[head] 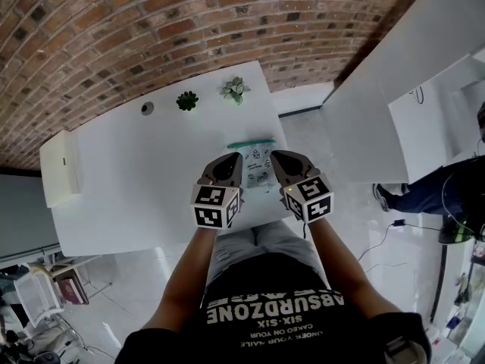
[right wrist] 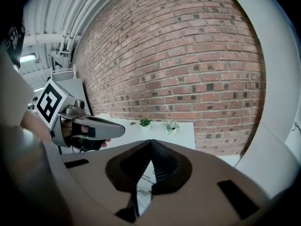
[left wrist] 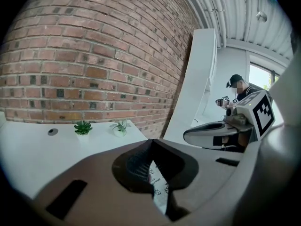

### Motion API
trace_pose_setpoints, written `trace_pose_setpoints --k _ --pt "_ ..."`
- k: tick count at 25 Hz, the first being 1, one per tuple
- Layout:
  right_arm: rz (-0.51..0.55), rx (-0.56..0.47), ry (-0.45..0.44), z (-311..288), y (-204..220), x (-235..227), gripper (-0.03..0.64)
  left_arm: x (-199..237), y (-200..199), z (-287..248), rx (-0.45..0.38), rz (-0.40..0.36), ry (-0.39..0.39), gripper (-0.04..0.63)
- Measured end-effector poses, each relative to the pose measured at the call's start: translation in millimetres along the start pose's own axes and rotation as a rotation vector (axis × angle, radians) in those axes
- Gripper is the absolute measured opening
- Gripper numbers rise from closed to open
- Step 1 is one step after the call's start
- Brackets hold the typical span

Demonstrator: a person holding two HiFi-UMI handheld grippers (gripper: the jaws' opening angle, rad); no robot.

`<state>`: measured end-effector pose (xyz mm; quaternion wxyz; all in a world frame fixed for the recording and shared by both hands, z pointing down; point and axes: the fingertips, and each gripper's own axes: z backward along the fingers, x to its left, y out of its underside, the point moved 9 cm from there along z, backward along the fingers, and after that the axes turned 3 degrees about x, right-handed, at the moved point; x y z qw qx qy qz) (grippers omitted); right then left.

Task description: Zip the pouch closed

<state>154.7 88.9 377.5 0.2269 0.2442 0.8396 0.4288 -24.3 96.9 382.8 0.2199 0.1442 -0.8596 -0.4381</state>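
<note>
Clear printed plastic pouch with green zip top (head: 255,165) laid flat on white table (head: 136,177), near front edge. Left gripper (head: 237,158) and right gripper (head: 275,155) held just above, one each side. Jaws squeezed together, nothing pinched. Likely kept clear of pouch.

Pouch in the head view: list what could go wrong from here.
The left gripper and right gripper each have jaws shut on a thin edge of the pouch; slick film could slip out. Neither is on the green zip strip, so regripping may drop the pouch near the table edge.
</note>
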Motion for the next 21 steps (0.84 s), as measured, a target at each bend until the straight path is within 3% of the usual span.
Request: trace_pose_setpoints --k 21 --pt "0.012 -0.034 -0.044 19 -8 19 -0.003 -16 -7 13 -0.042 0.002 0.014 0.006"
